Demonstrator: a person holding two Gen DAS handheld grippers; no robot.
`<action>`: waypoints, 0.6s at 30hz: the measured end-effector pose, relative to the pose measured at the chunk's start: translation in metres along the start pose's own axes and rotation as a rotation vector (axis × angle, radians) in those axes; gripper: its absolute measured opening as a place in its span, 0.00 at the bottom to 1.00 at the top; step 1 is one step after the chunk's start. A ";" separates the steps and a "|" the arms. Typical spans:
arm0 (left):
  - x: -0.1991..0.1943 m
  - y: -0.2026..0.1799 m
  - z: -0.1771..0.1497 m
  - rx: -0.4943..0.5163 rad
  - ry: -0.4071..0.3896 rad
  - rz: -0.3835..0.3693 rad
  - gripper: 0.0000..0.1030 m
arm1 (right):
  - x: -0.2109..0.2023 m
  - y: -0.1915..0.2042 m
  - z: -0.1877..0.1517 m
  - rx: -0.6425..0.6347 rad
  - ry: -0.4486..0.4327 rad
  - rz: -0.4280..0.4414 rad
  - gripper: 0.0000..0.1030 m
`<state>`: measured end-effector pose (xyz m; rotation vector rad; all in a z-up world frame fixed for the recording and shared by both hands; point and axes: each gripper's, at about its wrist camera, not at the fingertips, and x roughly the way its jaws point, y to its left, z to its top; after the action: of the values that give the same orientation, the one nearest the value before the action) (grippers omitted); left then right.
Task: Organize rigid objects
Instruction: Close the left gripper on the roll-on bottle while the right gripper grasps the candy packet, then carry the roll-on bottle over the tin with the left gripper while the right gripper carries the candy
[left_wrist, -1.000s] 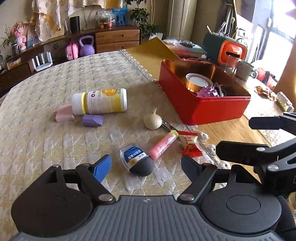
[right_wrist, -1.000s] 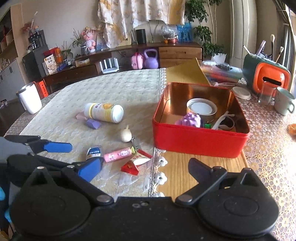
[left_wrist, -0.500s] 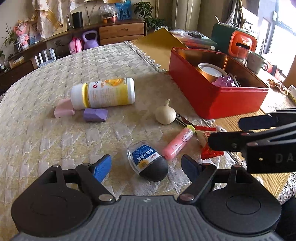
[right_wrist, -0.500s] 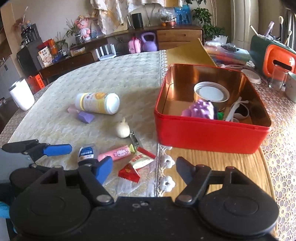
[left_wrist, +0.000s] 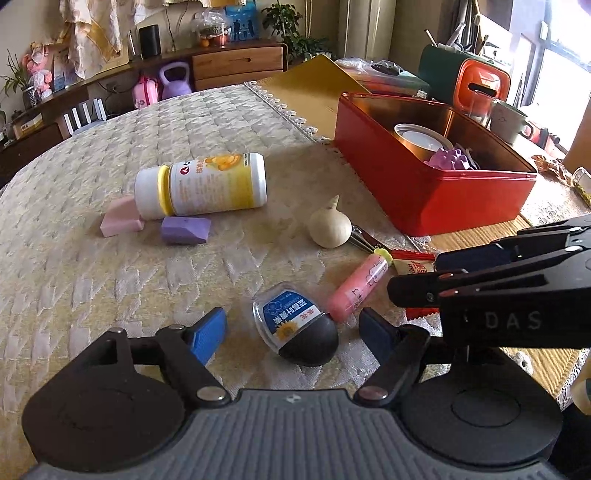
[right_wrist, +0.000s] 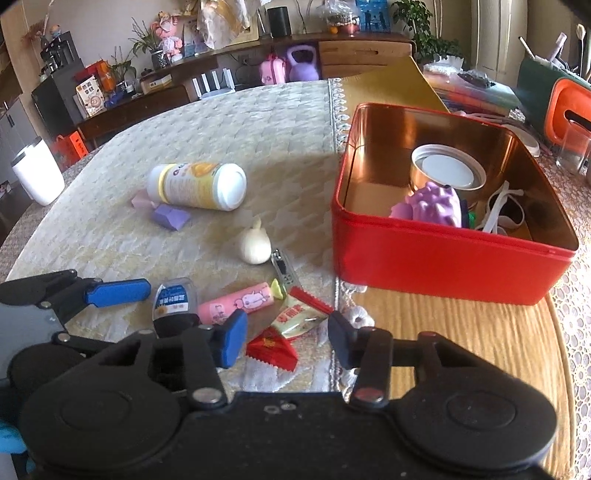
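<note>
Left gripper (left_wrist: 293, 330) first: my jaws are closing, and the black egg-shaped case with the clear blue-labelled lid (left_wrist: 295, 330) lies between the blue pads at lower centre of the left view, but the pads aren't pressing on it, there's cloth showing on both sides. Just right of it a pink tube with a yellow-green cap (left_wrist: 358, 286) lies slanted, nearly touching the case.

Right gripper (right_wrist: 286, 339) is closing too, with the red crinkled candy wrapper (right_wrist: 273, 349) between the pads at bottom centre of the right view; no contact that I can see. A pale yellow-green snack packet (right_wrist: 297, 317) overlaps it just above, and the silver nail clipper (right_wrist: 282, 266) lies above that.

Further up, near mid-frame: a cream garlic-shaped bulb (left_wrist: 329, 229), then a white bottle with a yellow label (left_wrist: 201, 190) lying on its side, with a purple eraser block (left_wrist: 184, 229) and a pink eraser block (left_wrist: 120, 220) against it on the left.

All of that is on the quilted cream tablecloth (left_wrist: 92, 277). The red metal tin with the coppery inside (right_wrist: 443, 258) fills the right of the right view, with a round can with a white lid (right_wrist: 447, 171) and a purple bumpy toy (right_wrist: 434, 206) inside.
</note>
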<state>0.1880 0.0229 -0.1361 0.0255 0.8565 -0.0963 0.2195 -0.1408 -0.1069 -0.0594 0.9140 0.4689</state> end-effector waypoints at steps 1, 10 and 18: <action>0.000 0.000 0.000 0.004 -0.001 0.001 0.73 | 0.001 0.000 0.000 -0.001 0.003 0.001 0.43; -0.004 -0.006 0.000 0.043 -0.016 -0.008 0.52 | 0.004 0.001 0.000 -0.020 0.008 -0.004 0.26; -0.006 -0.005 0.000 0.040 -0.028 0.013 0.44 | 0.000 0.000 -0.004 -0.033 -0.002 -0.005 0.21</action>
<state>0.1834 0.0187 -0.1318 0.0673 0.8265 -0.1010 0.2170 -0.1419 -0.1093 -0.0906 0.9040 0.4795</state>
